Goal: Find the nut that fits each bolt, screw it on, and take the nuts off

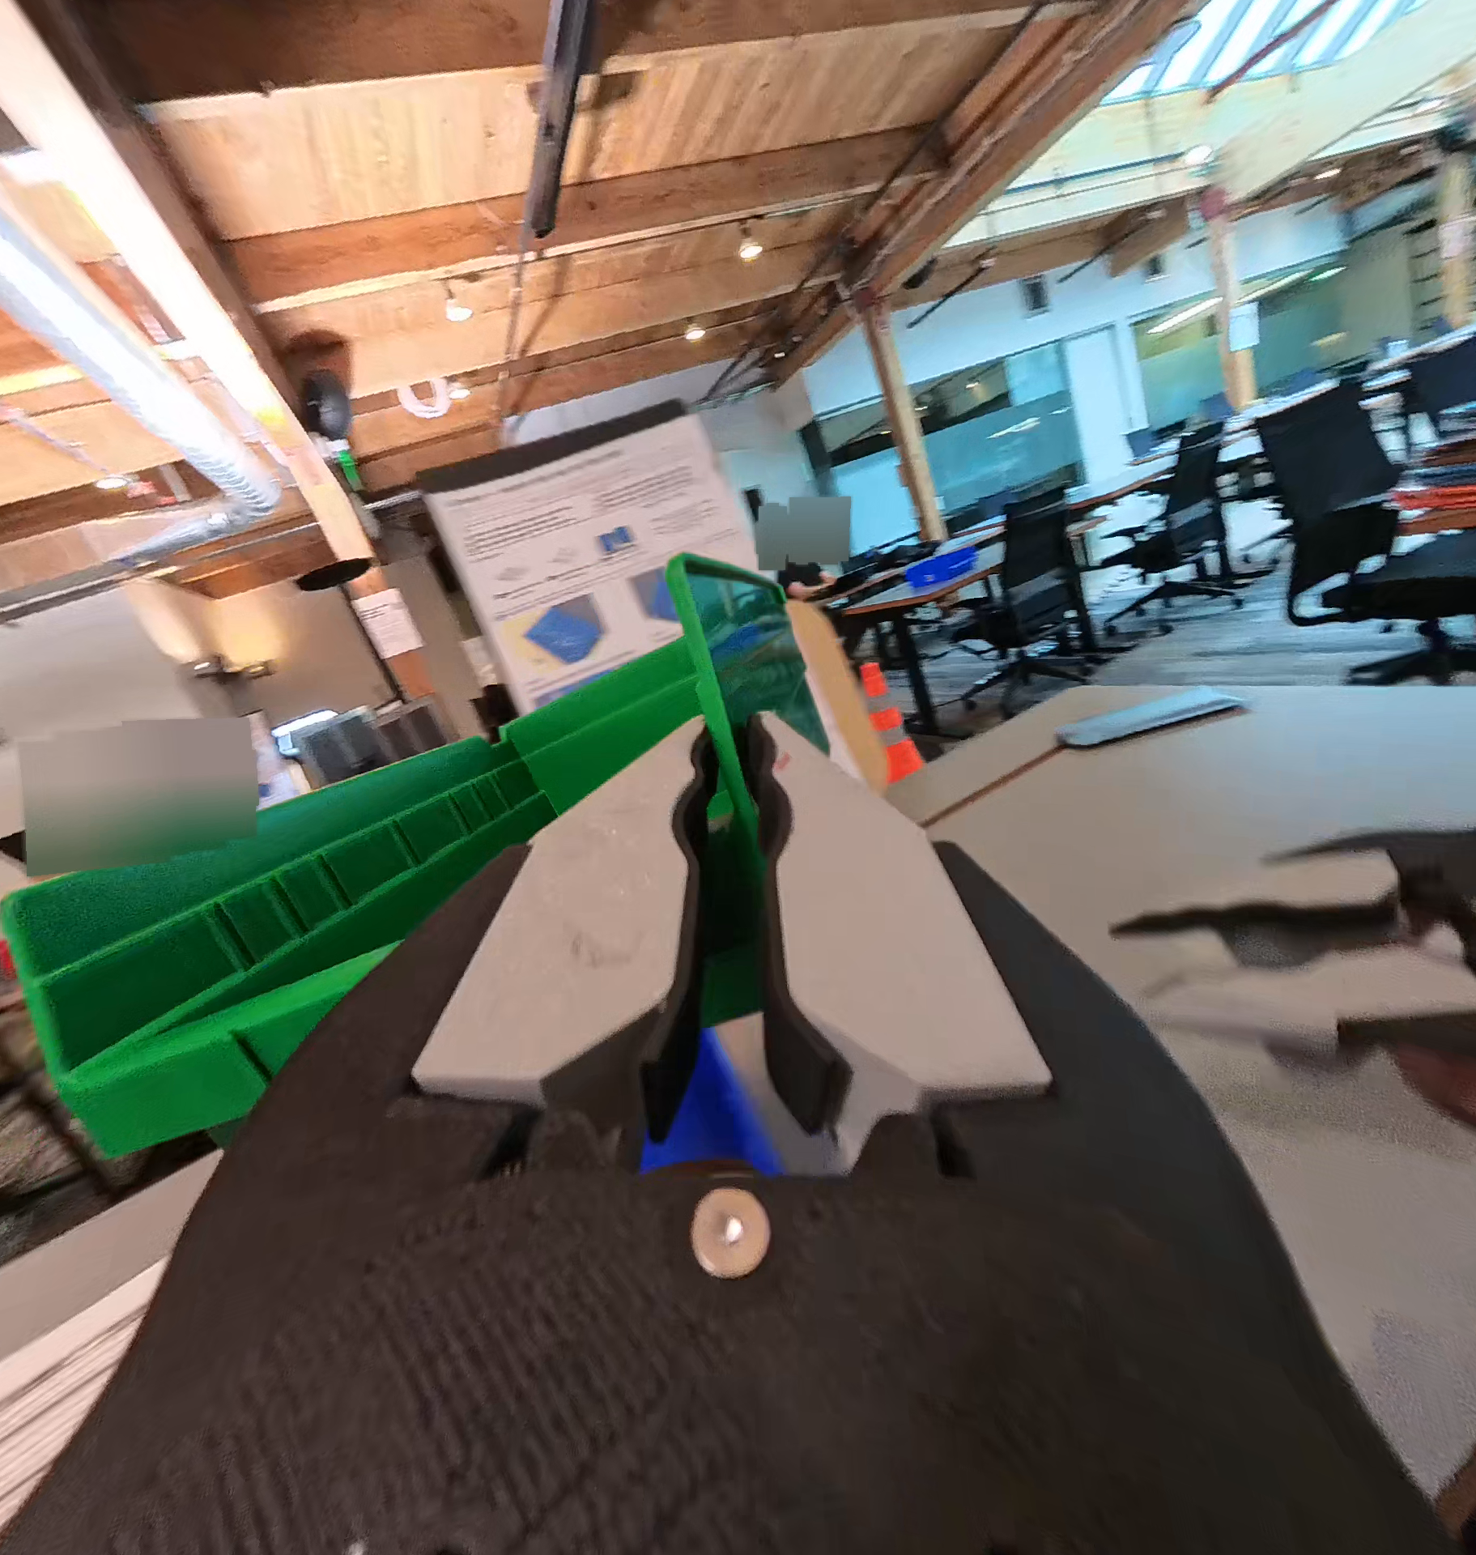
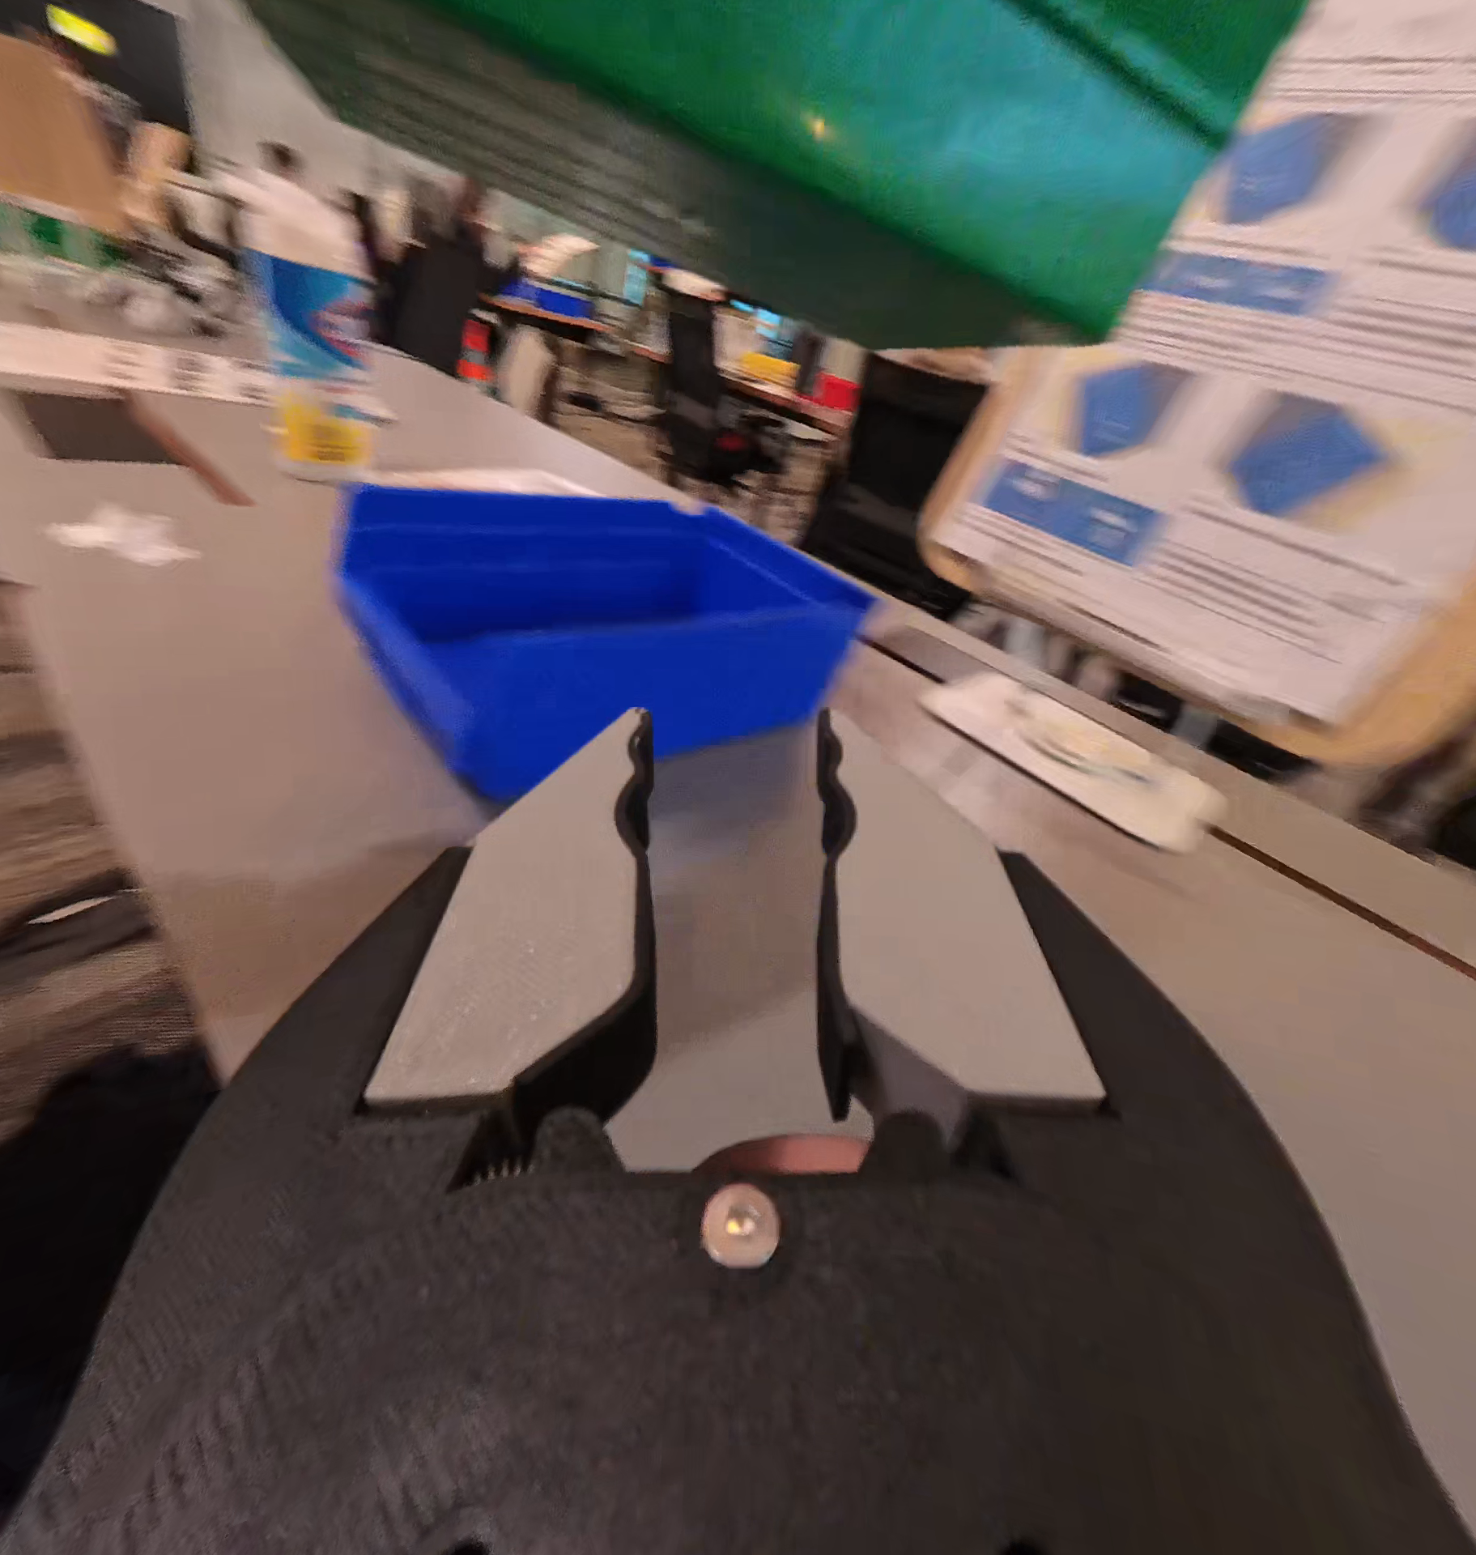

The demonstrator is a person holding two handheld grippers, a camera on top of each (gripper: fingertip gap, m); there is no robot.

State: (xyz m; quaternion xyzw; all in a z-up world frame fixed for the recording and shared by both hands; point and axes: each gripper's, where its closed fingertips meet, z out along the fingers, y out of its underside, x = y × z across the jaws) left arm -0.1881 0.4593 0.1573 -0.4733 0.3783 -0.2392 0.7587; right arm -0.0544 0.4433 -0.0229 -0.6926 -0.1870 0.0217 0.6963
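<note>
Both tongs: grey fingers, black ribbed body, silver screw; pads probably black.

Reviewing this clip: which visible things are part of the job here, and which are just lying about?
In use:
- green bin, its wall clamped in the left gripper and lifted
- blue bin on the table
- right gripper, jaws apart, holding nothing

Lying about:
- poster board
- wipes canister
- orange cone
- office chairs

No nuts or bolts visible.

green bin cut off above, blurred; poster blurred
</note>
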